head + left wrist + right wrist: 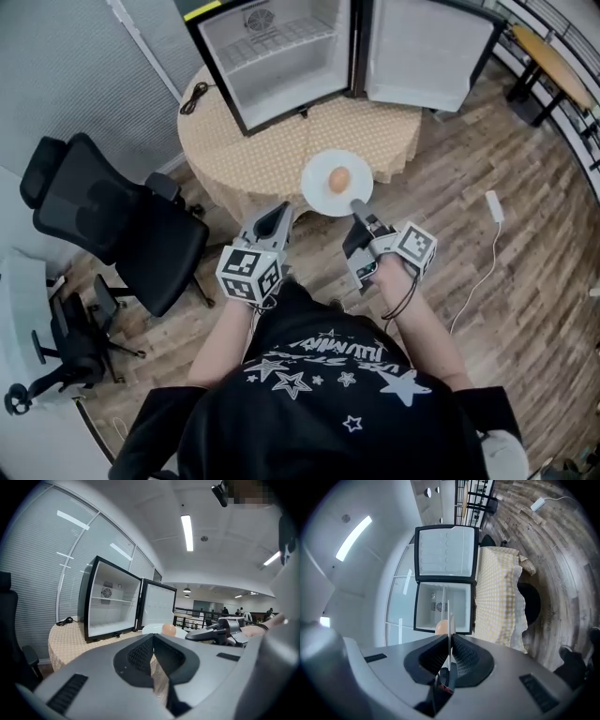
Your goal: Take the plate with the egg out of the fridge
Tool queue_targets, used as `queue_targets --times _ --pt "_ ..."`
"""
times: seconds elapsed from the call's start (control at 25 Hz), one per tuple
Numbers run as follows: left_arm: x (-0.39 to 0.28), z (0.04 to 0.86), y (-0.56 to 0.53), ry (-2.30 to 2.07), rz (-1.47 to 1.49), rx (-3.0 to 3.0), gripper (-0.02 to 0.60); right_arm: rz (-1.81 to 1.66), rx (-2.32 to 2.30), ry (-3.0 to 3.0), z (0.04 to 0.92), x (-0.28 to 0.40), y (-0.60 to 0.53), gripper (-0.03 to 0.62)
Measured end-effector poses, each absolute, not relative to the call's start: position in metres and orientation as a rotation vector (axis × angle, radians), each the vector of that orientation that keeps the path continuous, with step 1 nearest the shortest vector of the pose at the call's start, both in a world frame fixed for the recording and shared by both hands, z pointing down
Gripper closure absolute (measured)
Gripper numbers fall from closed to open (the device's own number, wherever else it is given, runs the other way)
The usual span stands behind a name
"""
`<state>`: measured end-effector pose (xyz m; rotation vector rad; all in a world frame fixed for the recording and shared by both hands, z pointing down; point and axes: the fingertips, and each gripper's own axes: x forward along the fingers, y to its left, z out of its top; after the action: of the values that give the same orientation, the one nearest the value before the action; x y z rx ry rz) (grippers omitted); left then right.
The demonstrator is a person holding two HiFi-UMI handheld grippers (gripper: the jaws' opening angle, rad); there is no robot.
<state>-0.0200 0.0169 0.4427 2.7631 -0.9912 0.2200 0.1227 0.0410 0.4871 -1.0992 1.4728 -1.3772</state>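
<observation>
The right gripper (360, 210) is clamped on the rim of the plate (317, 186); the egg (339, 178) sits on it. The plate is outside the open fridge (272, 56), over the table's (253, 155) near edge; the left gripper (278, 217) has its jaws together on nothing.

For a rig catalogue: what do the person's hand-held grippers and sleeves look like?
The left hand-held gripper and right hand-held gripper are grey, tapering wedges with dark ribbed pads, each bearing a white cube of black square markers. A black cord loops by the right wrist. Black short-sleeved T-shirt, white stars.
</observation>
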Motion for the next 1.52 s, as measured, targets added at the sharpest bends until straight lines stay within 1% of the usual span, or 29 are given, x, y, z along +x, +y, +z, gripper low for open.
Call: queue_targets --times 0.36,0.68,0.88,1.08,1.52 --pt "-0.030 0.428 0.021 -0.898 0.202 2.820 0.575 -1.310 -1.161 1.408 0.478 0.118 0.055 0.556" --pt "-0.094 0.429 0.035 -0.895 0.235 2.841 0.575 -1.282 -1.200 1.404 0.471 0.065 0.080 0.556" --pt "-0.142 0.435 0.067 -0.860 0.214 2.851 0.575 -1.260 -1.221 1.425 0.474 0.011 0.118 0.556" --pt "-0.146 0.434 0.073 -0.823 0.216 2.845 0.575 -1.273 -1.247 1.396 0.472 0.002 0.128 0.556" --pt "-0.180 0.447 0.104 -0.723 0.238 2.858 0.575 -1.238 -1.271 1.326 0.480 -0.039 0.173 0.556"
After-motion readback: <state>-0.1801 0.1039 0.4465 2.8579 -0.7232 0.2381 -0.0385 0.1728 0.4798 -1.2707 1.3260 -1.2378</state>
